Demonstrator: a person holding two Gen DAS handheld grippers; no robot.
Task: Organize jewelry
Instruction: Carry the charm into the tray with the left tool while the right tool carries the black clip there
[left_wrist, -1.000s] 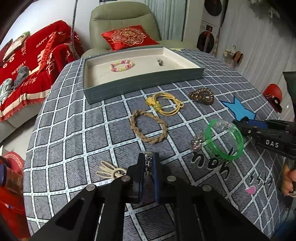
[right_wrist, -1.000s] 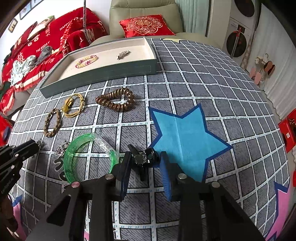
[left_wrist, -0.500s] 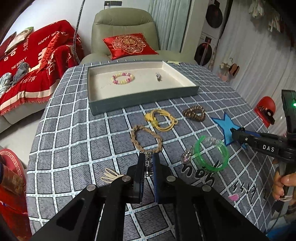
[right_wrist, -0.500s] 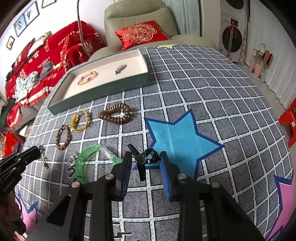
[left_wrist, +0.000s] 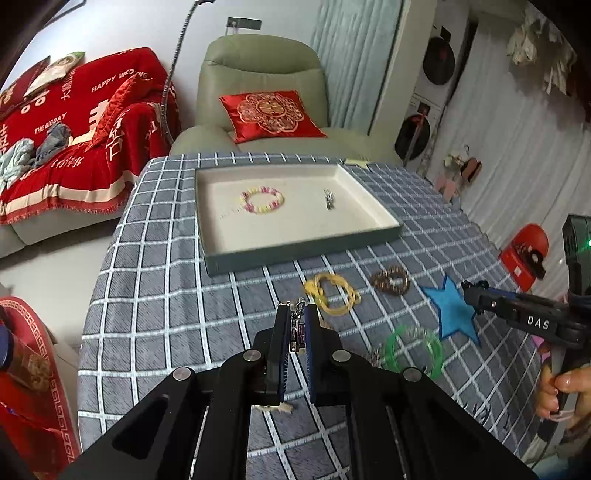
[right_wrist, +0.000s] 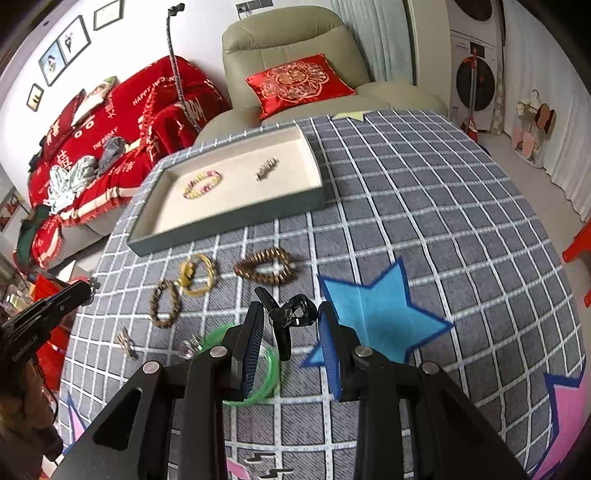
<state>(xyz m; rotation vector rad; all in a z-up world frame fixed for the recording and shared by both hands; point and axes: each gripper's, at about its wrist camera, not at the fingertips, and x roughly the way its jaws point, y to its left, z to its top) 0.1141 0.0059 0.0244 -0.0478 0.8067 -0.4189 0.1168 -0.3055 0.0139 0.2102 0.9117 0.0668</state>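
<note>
My left gripper (left_wrist: 296, 308) is shut on a small silver chain piece (left_wrist: 297, 325) and hangs above the checked tablecloth. My right gripper (right_wrist: 291, 308) is shut on a black hair claw clip (right_wrist: 291, 317), also off the table. The grey tray (left_wrist: 303, 245) at the far side holds a pastel bead bracelet (left_wrist: 262, 200) and a silver clip (left_wrist: 328, 199). Loose on the cloth lie a yellow cord bracelet (left_wrist: 332, 293), a brown bead bracelet (left_wrist: 391, 280), a green bangle (left_wrist: 413, 350), a braided brown bracelet (right_wrist: 165, 303) and a beige hair clip (right_wrist: 125, 341).
A person's hand (left_wrist: 557, 391) holds the right tool at the right edge. Blue star patches (right_wrist: 373, 314) mark the cloth. Behind the table stand a green armchair (left_wrist: 258, 74) with a red cushion and a red-covered sofa (left_wrist: 66, 122). A red stool (left_wrist: 524, 254) stands right of the table.
Both grippers have risen off the table with their pieces still held, so the table looks smaller and farther. The loose jewellery has not moved.
</note>
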